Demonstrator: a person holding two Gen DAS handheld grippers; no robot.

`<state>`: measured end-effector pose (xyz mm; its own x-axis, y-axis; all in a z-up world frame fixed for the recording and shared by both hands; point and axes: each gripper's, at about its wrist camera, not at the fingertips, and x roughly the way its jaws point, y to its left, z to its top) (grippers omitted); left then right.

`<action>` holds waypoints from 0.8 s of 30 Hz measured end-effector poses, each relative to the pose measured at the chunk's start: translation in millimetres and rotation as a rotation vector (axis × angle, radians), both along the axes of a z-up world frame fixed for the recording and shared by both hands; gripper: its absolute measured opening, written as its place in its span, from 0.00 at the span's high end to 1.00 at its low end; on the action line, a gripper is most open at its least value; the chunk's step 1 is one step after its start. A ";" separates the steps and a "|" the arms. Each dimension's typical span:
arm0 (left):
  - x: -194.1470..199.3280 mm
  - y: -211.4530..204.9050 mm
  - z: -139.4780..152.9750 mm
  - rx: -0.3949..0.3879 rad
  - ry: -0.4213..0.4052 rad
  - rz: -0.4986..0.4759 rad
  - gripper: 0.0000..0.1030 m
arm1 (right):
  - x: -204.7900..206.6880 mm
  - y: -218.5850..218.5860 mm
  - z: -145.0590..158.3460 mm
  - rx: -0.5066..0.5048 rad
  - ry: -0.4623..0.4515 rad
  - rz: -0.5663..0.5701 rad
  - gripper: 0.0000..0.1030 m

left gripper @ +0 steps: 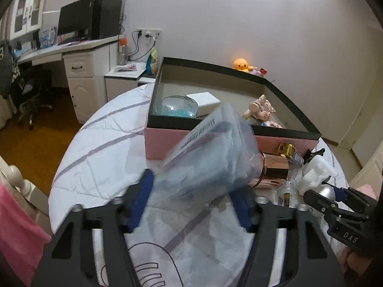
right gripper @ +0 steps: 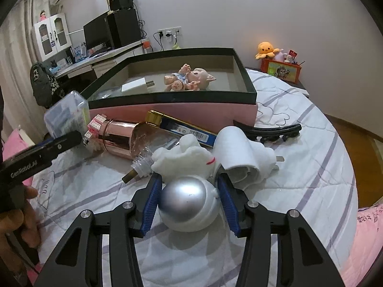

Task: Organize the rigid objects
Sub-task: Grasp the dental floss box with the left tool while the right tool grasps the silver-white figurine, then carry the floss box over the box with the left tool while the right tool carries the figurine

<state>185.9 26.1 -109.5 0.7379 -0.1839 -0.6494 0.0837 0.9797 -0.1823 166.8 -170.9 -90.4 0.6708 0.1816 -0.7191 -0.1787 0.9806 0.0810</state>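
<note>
Bedspread (right gripper: 299, 167) (white, lilac-striped) bears pink box (right gripper: 191, 112).

One pink box (right gripper: 172, 114) sits at twelve o'clock, holding one pig doll (right gripper: 191, 79), one white charger (right gripper: 136, 86) and one clear round container (left gripper: 177, 106). On the bed (right gripper: 299, 167): one rose-gold bottle (right gripper: 117, 138), one blue pack (right gripper: 189, 129), one black hair clip (right gripper: 270, 131), one silver-domed toy (right gripper: 189, 203). One clear plastic case (left gripper: 210, 153). Two tools: left (left gripper: 191, 205), right (right gripper: 189, 205).
</note>
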 end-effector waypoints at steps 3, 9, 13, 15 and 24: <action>-3.9 -1.2 0.6 -0.001 -0.010 -0.013 0.61 | -7.8 -4.4 0.2 0.033 0.001 0.013 0.54; -15.9 0.1 8.5 -0.002 -0.045 -0.024 0.62 | -26.8 -16.5 5.3 0.115 -0.001 0.029 0.54; -26.4 2.8 15.8 -0.013 -0.066 -0.025 0.65 | -34.1 -21.1 11.7 0.144 -0.012 0.037 0.54; -31.9 6.0 19.1 -0.014 -0.075 -0.023 0.67 | -37.7 -21.9 16.2 0.154 -0.021 0.045 0.54; -44.2 9.0 26.7 -0.027 -0.094 -0.025 0.68 | -44.0 -18.9 27.9 0.166 -0.046 0.073 0.54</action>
<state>141.7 35.2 -82.9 0.7906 -0.2194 -0.5717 0.1258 0.9719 -0.1991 122.9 -189.8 -62.5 0.6828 0.3449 -0.6441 -0.2566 0.9386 0.2306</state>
